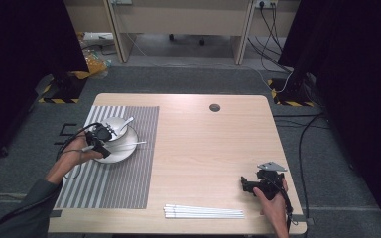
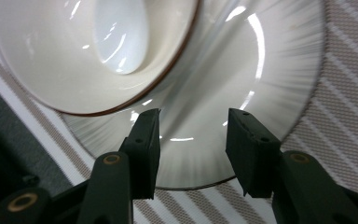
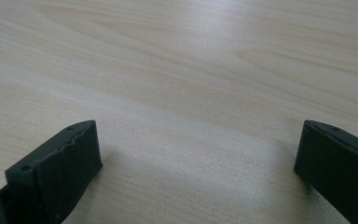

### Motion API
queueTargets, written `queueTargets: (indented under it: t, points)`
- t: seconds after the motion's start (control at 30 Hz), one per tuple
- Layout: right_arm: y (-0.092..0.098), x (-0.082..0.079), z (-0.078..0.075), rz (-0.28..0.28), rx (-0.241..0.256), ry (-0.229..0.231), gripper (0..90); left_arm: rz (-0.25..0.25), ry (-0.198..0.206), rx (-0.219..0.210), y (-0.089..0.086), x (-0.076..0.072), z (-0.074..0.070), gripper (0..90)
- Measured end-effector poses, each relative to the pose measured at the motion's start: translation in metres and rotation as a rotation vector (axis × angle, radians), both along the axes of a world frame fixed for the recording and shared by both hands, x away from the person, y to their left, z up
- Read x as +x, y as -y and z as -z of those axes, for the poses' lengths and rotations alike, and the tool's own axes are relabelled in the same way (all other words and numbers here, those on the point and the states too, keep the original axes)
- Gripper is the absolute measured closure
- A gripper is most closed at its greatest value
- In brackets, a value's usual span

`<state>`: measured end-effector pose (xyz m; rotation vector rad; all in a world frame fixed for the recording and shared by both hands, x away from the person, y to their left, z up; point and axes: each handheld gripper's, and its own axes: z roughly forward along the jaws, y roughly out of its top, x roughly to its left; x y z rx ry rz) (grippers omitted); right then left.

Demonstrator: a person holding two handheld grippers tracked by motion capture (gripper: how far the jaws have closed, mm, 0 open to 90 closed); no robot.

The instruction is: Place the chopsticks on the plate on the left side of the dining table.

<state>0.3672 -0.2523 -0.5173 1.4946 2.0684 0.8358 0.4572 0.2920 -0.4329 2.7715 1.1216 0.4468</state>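
Observation:
A white bowl (image 1: 117,127) with a white spoon (image 1: 127,124) in it sits on a white plate (image 1: 124,151), on the striped grey placemat (image 1: 119,173) at the table's left. My left gripper (image 1: 103,135) hangs just over the plate's near-left rim. In the left gripper view it (image 2: 193,140) is open above the plate (image 2: 261,84), with the bowl (image 2: 51,60) and the spoon's scoop (image 2: 121,37) just beyond; nothing lies between its fingers. My right gripper (image 1: 245,185) rests low at the table's right front, jaws wide open (image 3: 198,154) over bare wood.
A bundle of white chopsticks (image 1: 203,212) lies along the front edge, left of my right hand. A second utensil (image 1: 138,144) lies across the plate. A round grommet (image 1: 215,107) is set in the tabletop (image 1: 208,148) at the far side.

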Motion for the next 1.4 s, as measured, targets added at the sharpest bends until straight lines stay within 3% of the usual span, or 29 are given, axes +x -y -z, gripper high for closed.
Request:
queueTargets:
  t: [0.33,0.43,0.67,0.87,1.1,1.4]
  points:
    - [0.0,0.0,0.0,0.0,0.0,0.0,0.4,0.091,-0.002,-0.101,0.029,-0.017,-0.007,52.8]
    - [0.0,0.0,0.0,0.0,0.0,0.0,0.4,0.135,0.0,-0.114,0.04,-0.023,-0.008,52.6]
    - [0.0,0.0,0.0,0.001,0.0,0.0,0.4,0.226,-0.027,-0.186,0.068,-0.035,-0.009,52.9]
    - [0.0,0.0,0.0,0.001,0.0,0.0,0.4,0.284,-0.016,-0.189,0.089,-0.044,-0.012,50.2]
    - [0.0,0.0,0.0,0.001,0.0,0.0,0.4,0.34,-0.025,-0.223,0.107,-0.054,-0.013,50.4]
    - [0.0,0.0,0.0,0.001,0.0,0.0,0.4,0.374,-0.029,-0.234,0.122,-0.057,-0.012,50.6]
